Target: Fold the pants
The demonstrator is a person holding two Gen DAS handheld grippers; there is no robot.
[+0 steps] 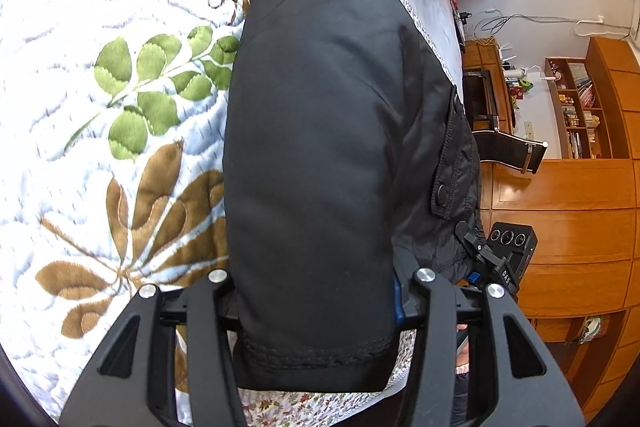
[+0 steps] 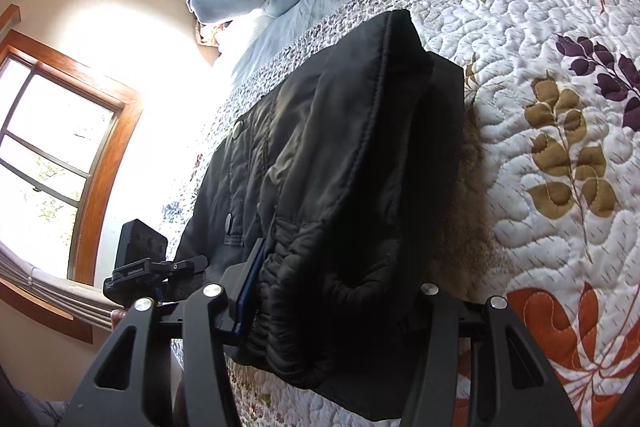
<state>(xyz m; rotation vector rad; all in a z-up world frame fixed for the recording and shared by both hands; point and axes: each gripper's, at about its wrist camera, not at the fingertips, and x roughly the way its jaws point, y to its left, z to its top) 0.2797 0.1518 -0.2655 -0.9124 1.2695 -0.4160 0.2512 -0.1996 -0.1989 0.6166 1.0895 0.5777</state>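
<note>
Step in hand: carrying the fold over. Left tool (image 1: pixel 316 311) and right tool (image 2: pixel 324 311) each grasp the pants (image 1: pixel 316 147), lifted above the bed (image 1: pixel 120 107). Next: lay them toward 12 o'clock, edges aligned.

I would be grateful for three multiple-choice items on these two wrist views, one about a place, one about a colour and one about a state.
1. Where do the pants lie?
A. on a quilted floral bedspread
B. on a wooden floor
C. inside a drawer

2. What colour are the pants?
A. red
B. black
C. white

3. What is the left hand-held gripper doing?
A. hanging open over bare quilt
B. holding a pillow
C. gripping a hemmed end of the pants

Answers: 1 A, leaf-patterned quilt surrounds the fabric; 2 B, the cloth is black in both views; 3 C, the hemmed fabric fills the space between its fingers.
</note>
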